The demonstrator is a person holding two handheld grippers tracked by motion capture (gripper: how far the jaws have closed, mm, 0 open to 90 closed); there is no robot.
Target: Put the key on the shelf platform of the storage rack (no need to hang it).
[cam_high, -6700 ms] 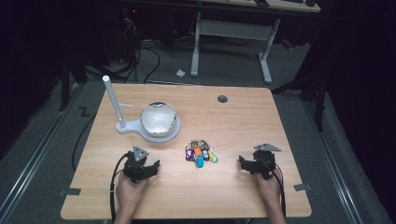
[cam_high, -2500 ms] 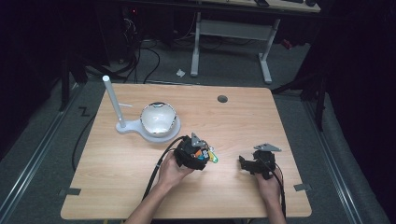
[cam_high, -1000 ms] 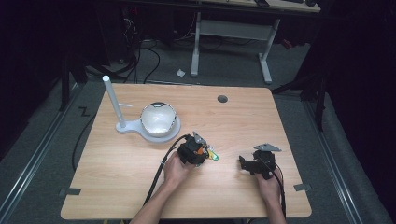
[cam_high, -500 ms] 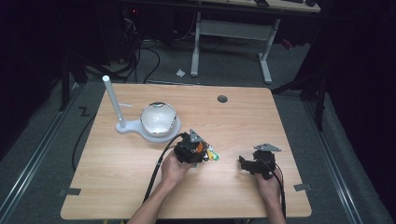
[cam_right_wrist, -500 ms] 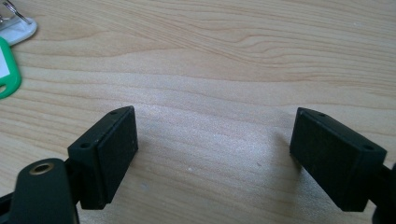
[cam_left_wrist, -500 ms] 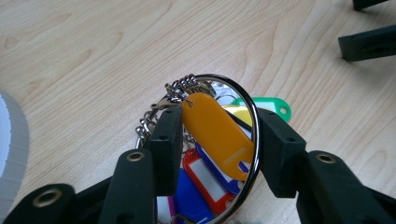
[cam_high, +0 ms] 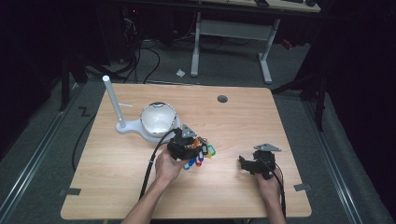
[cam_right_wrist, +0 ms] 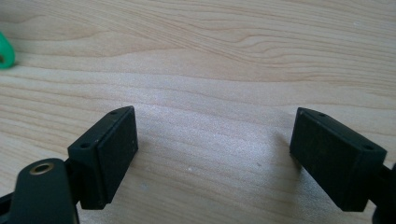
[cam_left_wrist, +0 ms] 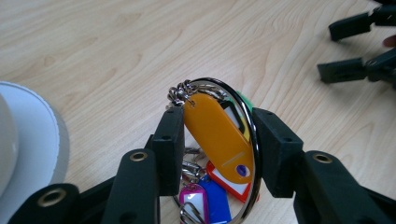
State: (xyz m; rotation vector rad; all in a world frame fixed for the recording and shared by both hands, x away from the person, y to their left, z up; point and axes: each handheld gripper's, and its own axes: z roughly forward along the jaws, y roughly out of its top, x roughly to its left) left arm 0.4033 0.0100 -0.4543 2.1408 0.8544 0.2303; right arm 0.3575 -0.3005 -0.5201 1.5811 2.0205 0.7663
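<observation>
Near the middle of the light wooden table, the left hand-held gripper sat over a bunch of coloured plastic key tags on a big metal ring, its black jaws pressed against either side of the ring, with an orange oval tag standing between them. Red, blue and magenta tags hung below it, and a green one peeked out behind the ring. From above, the bunch lay just right of a white domed lamp base with an upright white post, the tags fanned out toward the right. Over at the right side of the table, well apart from the bunch, the right hand-held gripper rested low over bare wood, its jaws spread wide with nothing between them. A small dark round hole showed near the far edge of the table.
</observation>
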